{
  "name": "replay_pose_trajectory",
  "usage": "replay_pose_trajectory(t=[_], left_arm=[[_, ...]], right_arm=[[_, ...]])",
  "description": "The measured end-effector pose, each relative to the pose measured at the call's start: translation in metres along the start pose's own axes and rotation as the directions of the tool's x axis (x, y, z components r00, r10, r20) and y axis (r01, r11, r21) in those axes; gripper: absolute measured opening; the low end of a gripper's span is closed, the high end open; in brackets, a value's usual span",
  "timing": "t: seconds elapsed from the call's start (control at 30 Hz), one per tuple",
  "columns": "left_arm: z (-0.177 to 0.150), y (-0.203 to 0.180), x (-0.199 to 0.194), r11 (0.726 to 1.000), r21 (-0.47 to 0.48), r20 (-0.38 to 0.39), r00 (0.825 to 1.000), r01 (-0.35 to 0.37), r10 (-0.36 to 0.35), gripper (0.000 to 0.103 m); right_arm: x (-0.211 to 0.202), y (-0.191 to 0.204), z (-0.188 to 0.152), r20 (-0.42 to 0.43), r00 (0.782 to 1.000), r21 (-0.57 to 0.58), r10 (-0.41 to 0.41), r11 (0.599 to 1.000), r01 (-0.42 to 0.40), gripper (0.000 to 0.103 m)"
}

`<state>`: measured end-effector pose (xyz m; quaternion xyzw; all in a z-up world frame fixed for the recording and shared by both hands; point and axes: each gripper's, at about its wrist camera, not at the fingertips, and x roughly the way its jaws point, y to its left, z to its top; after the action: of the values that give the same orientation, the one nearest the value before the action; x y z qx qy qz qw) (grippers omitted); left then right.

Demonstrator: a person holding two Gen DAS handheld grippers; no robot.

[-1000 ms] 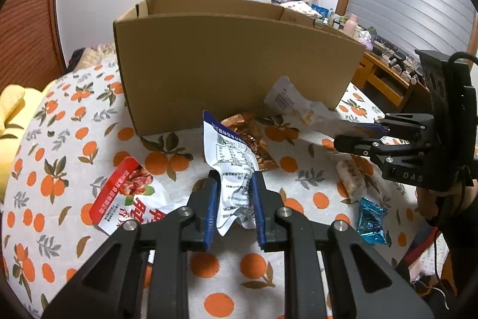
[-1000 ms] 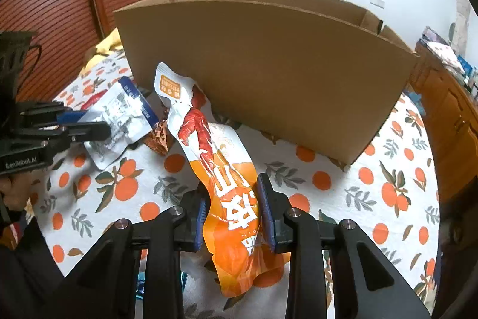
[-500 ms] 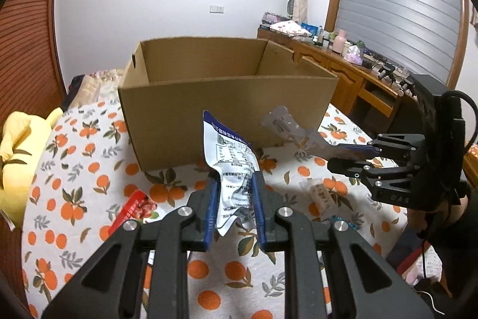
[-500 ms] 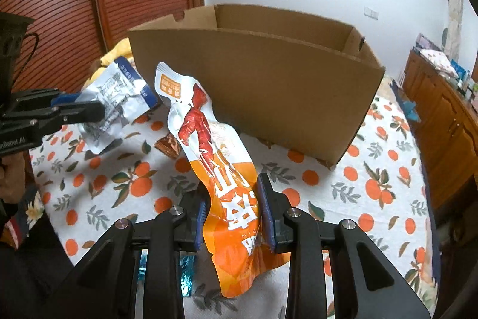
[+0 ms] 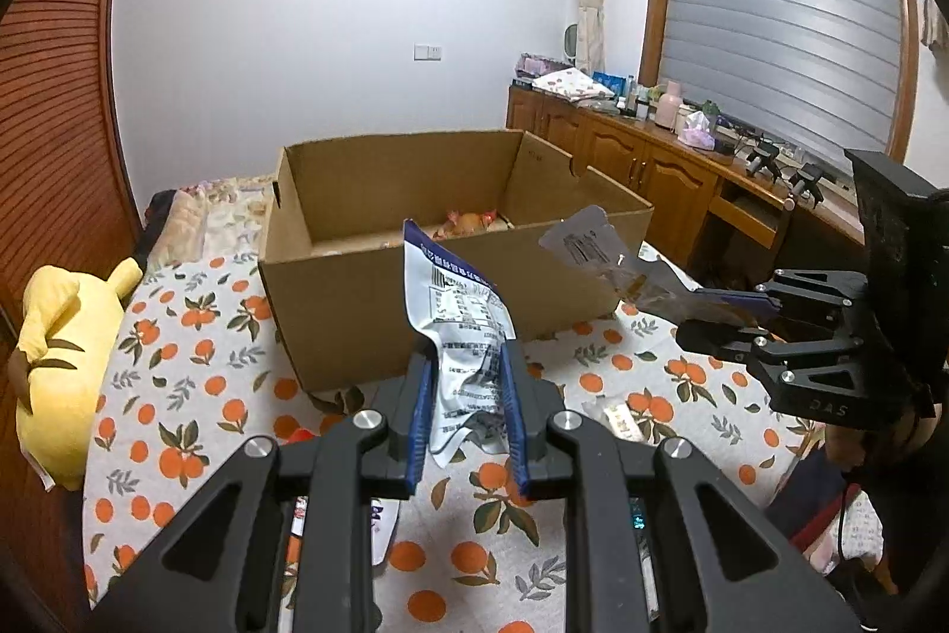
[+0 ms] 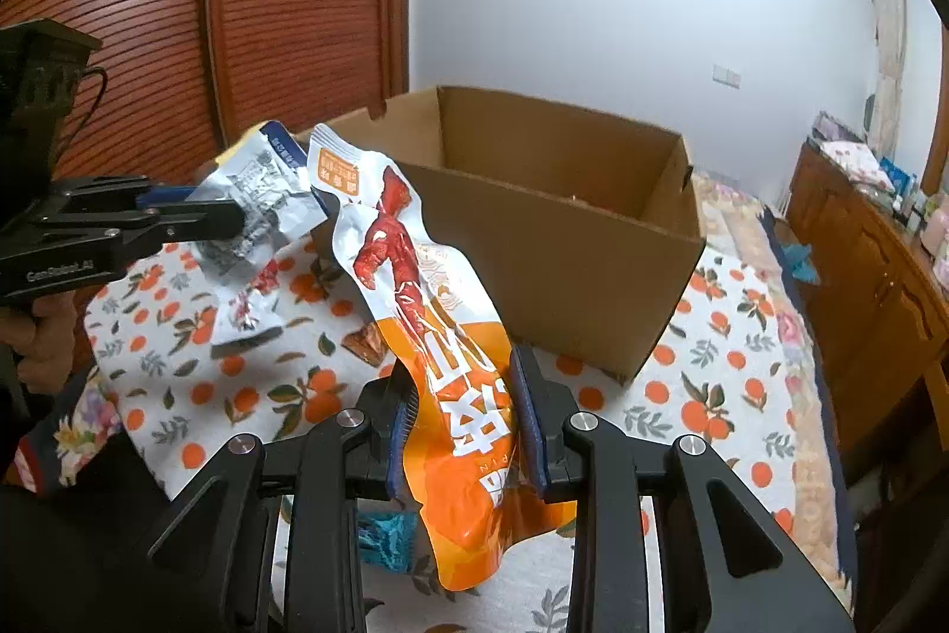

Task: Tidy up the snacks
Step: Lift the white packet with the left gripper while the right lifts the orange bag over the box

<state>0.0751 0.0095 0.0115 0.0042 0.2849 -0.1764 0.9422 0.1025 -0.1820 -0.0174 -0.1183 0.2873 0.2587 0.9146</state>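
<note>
Left gripper: jaws clamped on silver-blue snack packet. Right gripper: jaws clamped on orange snack pouch. Open cardboard box beyond both.

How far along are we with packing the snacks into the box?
Early. Done: one orange-red snack lies inside the cardboard box. In hand: left gripper grips a silver pouch; right gripper grips an orange pouch. Left: blue-wrapped candy and other packets on the tablecloth.

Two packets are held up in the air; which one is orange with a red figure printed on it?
The long orange packet clamped in the right tool. The packet in the left tool is the silver-white packet with a blue top edge and small black print.
</note>
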Motion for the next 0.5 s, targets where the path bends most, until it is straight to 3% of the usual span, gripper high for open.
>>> replay_pose_trajectory(t=[0.5], left_arm=[[0.029,0.007,-0.003,1.0,0.024,0.052,0.998,-0.02,0.018,0.019]], right_arm=[[-0.011,-0.002,0.02,0.042,0.999,-0.027,-0.024,0.999,0.025,0.029]])
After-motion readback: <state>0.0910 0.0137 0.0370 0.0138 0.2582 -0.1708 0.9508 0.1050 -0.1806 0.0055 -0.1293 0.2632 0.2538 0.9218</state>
